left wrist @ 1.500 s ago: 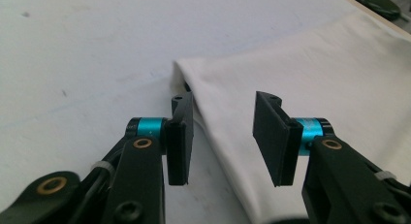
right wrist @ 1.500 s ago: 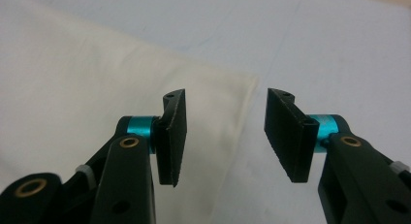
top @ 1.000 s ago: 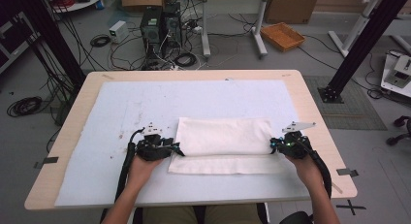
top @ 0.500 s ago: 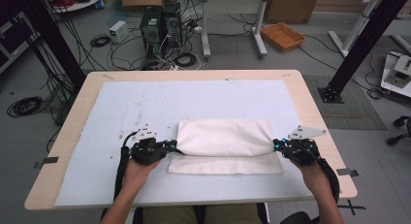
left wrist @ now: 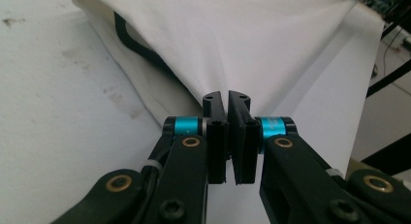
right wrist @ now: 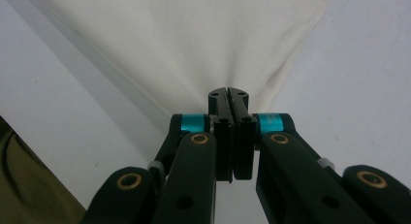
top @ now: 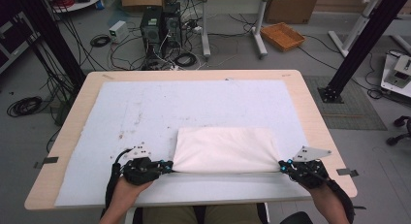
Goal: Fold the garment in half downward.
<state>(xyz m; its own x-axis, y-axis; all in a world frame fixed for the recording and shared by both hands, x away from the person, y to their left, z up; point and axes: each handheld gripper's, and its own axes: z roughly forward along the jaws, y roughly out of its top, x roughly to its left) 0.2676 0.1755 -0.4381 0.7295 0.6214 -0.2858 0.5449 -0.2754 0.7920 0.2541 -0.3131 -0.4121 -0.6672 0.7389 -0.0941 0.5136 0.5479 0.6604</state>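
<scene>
A folded white cloth (top: 225,149) is seen lying in the lower middle of the high view, on the pale blue-white mat (top: 145,112) that covers most of the wooden table (top: 317,120). It's bunched into a soft rectangle, and its near edge is pulled pretty taut between the two tongs.

The left gripper (top: 167,167) is found at the lower left of the cloth, right at its near left corner, with a hand (top: 127,190) coming up from the bottom edge of the frame. In the left gripper view the gripper (left wrist: 228,99) is pressed together on a pinch of cloth (left wrist: 252,40), the fabric fanning out toward the top of the frame from the tips. A dark band can be made out inside a fold near the upper left of that view; what it is can't be told. Its jaws were closing within the last second and are now clamped on the fabric.

The right gripper (top: 282,164) is at the lower right, on the cloth's near right corner, and the grey three-cornered plate is seen on top of it. In the right gripper view the gripper (right wrist: 228,94) is also pinched tight on the cloth (right wrist: 194,44), which spreads up and away in creases.

Cables, computer towers (top: 160,27) and an orange basket (top: 282,36) are spotted on the floor across the top of the high view.
</scene>
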